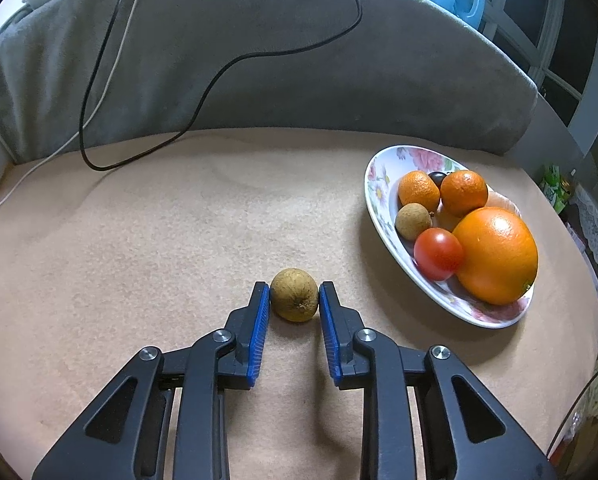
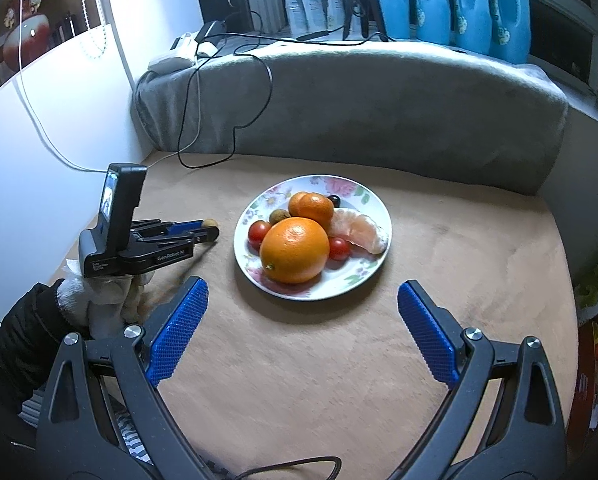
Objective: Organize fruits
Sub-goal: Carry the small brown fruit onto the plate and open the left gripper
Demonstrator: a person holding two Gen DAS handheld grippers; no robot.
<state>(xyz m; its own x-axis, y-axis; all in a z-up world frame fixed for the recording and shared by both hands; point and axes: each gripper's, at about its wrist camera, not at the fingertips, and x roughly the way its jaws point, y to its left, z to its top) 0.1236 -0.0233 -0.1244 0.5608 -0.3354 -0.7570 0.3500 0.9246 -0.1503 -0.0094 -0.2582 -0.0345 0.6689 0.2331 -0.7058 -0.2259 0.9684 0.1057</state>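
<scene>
A small brown longan (image 1: 294, 295) sits between the blue pads of my left gripper (image 1: 294, 294), which is shut on it low over the tan cloth; it also shows in the right wrist view (image 2: 210, 223). A floral plate (image 1: 381, 208) to the right holds a large orange (image 1: 495, 255), two mandarins (image 1: 463, 193), a tomato (image 1: 438, 253) and another longan (image 1: 413, 221). My right gripper (image 2: 302, 294) is open and empty, just in front of the plate (image 2: 363, 276). The left gripper (image 2: 203, 232) is left of the plate there.
A grey padded backrest (image 1: 259, 80) with a black cable (image 1: 203, 100) and a white cable runs along the back. Blue detergent bottles (image 2: 451, 0) stand on the sill behind. A white wall (image 2: 39, 140) is at the left. Peeled mandarin segments (image 2: 359, 230) lie on the plate.
</scene>
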